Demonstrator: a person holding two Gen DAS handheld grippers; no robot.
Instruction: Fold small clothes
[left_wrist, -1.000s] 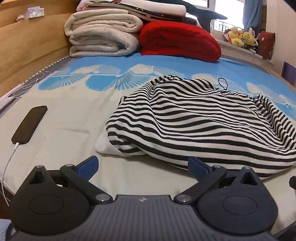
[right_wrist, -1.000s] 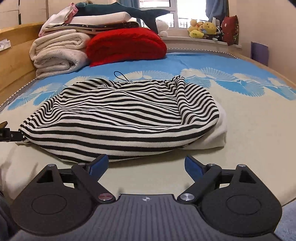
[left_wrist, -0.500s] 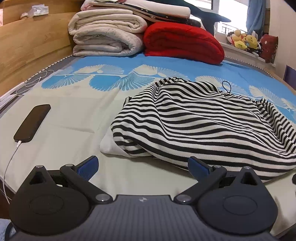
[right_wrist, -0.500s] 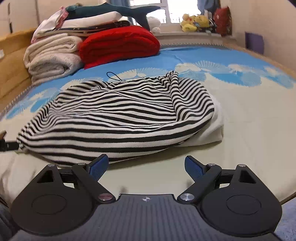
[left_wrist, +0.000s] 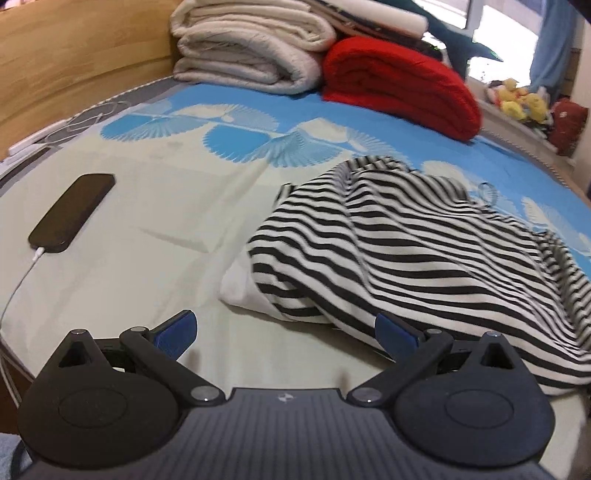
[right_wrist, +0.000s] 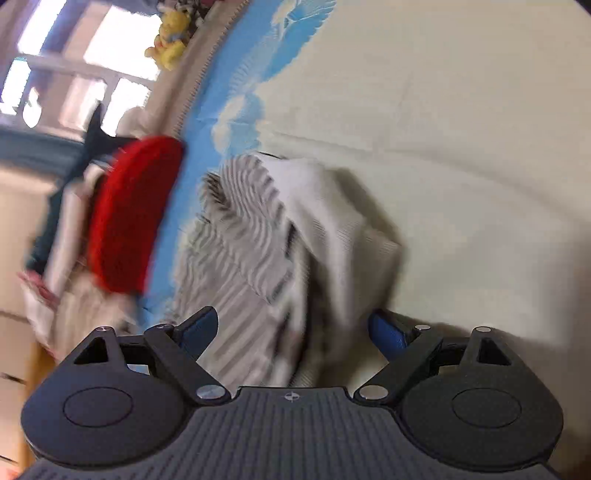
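Striped garment (left_wrist: 424, 251), black-and-white, lies crumpled on the bed sheet (left_wrist: 155, 236), filling the centre-right of the left wrist view, w/ a white fabric layer (left_wrist: 240, 291) poking out under its near-left edge. A thin dark loop (left_wrist: 487, 192) sits at its far edge. In the right wrist view the same garment (right_wrist: 251, 266) is motion-blurred and tilted, centre frame, its white part (right_wrist: 332, 221) on the right side.

Left gripper (left_wrist: 286, 328): jaws wide apart, nothing between the blue pads (left_wrist: 177, 328); the right-hand pad sits over the garment's near hem, contact unclear. Right gripper (right_wrist: 291, 328): jaws apart but have just been closing a bit; garment shows in the gap between them, pads (right_wrist: 199, 325) not pressing on it as far as blur allows.

Outward: black phone (left_wrist: 72, 214) w/ white cable (left_wrist: 18, 291) at left of the sheet. At the top, folded cream blankets (left_wrist: 251, 55) beside a red blanket (left_wrist: 399, 85); wooden headboard (left_wrist: 74, 62) upper left. Plush toys (left_wrist: 521, 103) upper right by the window.
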